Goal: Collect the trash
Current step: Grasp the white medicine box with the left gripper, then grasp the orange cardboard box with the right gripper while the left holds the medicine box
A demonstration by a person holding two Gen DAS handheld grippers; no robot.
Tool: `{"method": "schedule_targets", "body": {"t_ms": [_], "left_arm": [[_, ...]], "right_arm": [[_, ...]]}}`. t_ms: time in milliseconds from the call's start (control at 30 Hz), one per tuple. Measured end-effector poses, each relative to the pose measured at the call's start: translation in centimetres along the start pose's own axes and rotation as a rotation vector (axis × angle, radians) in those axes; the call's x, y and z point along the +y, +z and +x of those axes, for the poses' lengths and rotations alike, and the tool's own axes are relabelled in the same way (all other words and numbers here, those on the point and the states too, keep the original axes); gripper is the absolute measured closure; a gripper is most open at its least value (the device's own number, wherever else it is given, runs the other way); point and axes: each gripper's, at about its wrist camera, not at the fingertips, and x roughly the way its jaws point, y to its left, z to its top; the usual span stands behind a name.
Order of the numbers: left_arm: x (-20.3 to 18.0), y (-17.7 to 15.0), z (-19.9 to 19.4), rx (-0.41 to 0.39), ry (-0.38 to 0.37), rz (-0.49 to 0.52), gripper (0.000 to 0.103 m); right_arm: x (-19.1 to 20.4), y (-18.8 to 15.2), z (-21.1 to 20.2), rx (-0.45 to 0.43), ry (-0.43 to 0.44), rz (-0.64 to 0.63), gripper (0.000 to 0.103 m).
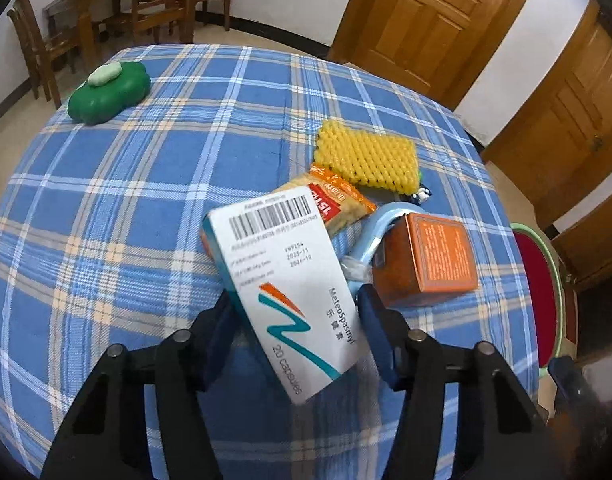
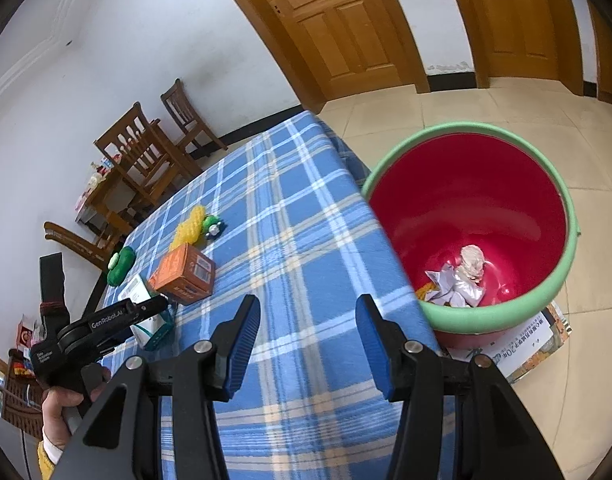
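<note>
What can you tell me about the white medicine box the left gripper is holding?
The medicine box is a flat white cardboard carton with teal side edges. Its top face carries a barcode, printed dates, an orange and teal swoosh, and the words "20 capsules". It looks closed and undamaged. The left gripper has shut on its lower half, a blue finger on each long side, and the box tilts over the blue plaid tablecloth. Its far end overlaps a snack wrapper in this view; contact is unclear.
</note>
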Motion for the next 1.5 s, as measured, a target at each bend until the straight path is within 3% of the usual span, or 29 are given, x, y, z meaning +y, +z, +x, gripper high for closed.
{"method": "schedule_targets", "body": {"t_ms": [233, 267, 300, 333, 433, 800, 900, 1033, 1367, 1433, 1500], "left_arm": [[1.7, -0.3, -1.9, -0.035, -0.045, 0.021, 0.046], [2.0, -0.3, -2.2, -0.045, -0.046, 0.023, 0.05], [2.3, -0.4, -2.4, -0.048, -0.053, 0.024, 0.063], [2.7, -0.3, -2.5, -0.045, -0.068, 0.019, 0.069], [3.8, -0.4, -2.5, -0.041, -0.078, 0.006, 0.074], [6.6, -0.4, -2.5, -0.047, -0.134, -0.035, 0.077], [7.1, -0.2, -2.9, -0.057, -0.141, -0.041, 0.084], [7.7, 0.0, -3.0, -0.069, -0.149, -0.05, 0.084], [8.5, 0.3, -3.5, -0.085, -0.174, -0.07, 0.084], [8.4, 0.3, -3.8, -0.092, -0.178, -0.069, 0.084], [8.2, 0.3, -4.0, -0.097, -0.179, -0.065, 0.084]], "right_arm": [[2.6, 0.2, 1.0, 0.016, 0.015, -0.049, 0.05], [3.0, 0.2, 1.2, 0.018, 0.017, -0.056, 0.05], [3.6, 0.3, 1.5, 0.022, 0.02, -0.067, 0.05], [4.0, 0.3, 1.7, 0.025, 0.025, -0.075, 0.05], [5.6, 0.4, 2.6, 0.038, 0.037, -0.104, 0.05], [11.5, 0.8, 6.3, 0.092, 0.057, -0.22, 0.043], [13.0, 0.9, 7.4, 0.11, 0.059, -0.255, 0.039], [14.3, 0.9, 8.9, 0.125, 0.04, -0.299, 0.033], [15.4, 0.9, 11.6, 0.168, 0.002, -0.34, 0.033], [15.2, 0.8, 11.8, 0.168, -0.002, -0.339, 0.043], [14.9, 0.9, 11.7, 0.166, 0.004, -0.33, 0.046]]}}
